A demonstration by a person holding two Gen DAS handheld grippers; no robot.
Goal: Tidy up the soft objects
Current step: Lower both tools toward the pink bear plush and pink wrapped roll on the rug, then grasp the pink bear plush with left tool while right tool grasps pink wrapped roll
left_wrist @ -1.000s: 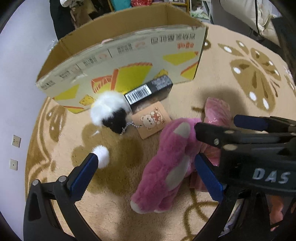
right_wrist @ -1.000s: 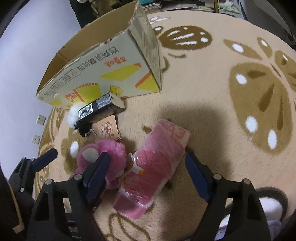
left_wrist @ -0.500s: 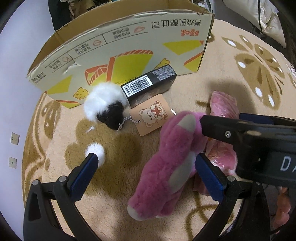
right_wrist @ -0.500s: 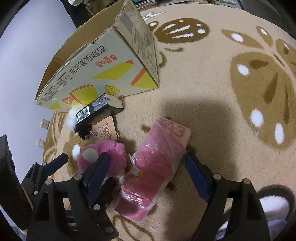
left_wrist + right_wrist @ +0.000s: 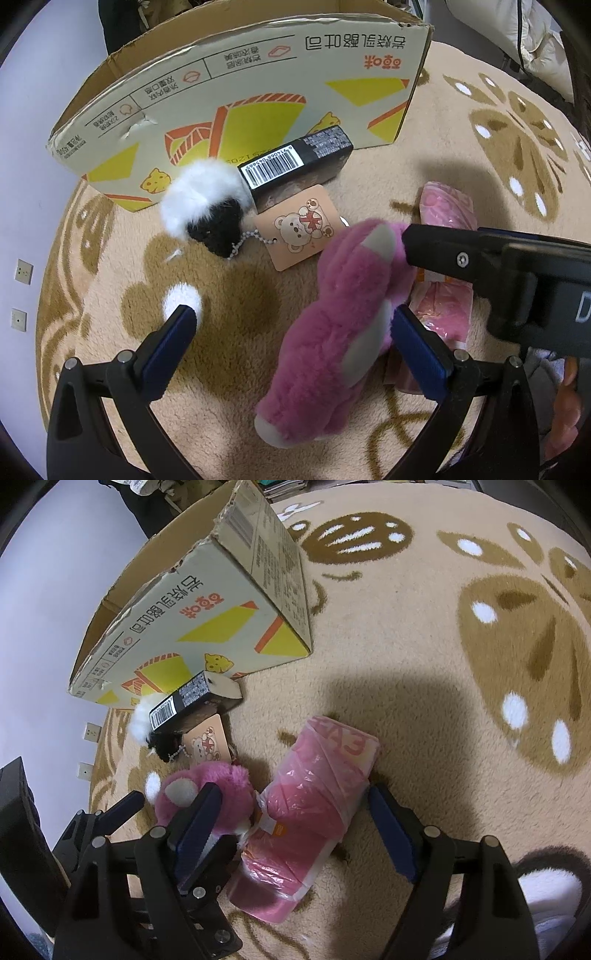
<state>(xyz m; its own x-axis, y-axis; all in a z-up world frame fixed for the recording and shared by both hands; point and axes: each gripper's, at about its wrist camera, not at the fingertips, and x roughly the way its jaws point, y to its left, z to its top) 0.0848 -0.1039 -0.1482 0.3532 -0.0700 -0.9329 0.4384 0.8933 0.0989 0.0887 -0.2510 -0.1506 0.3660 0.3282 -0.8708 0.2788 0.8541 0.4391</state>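
The left gripper (image 5: 291, 350) gapes around the plush (image 5: 332, 332); the right gripper (image 5: 291, 830) (jaws just narrowing) straddles the pink pack (image 5: 306, 812), unclamped. On the rug (image 5: 406, 664) they crowd together, so fingers may collide.

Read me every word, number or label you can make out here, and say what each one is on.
"6 914068 045665", roughly, under the barcode on the black box.
"D" in white on the right gripper body.
"EA", mirrored, on the pink wrapped pack.
Chinese print, upside down, on the cardboard box: small lines unreadable.
Bear tag: picture only.
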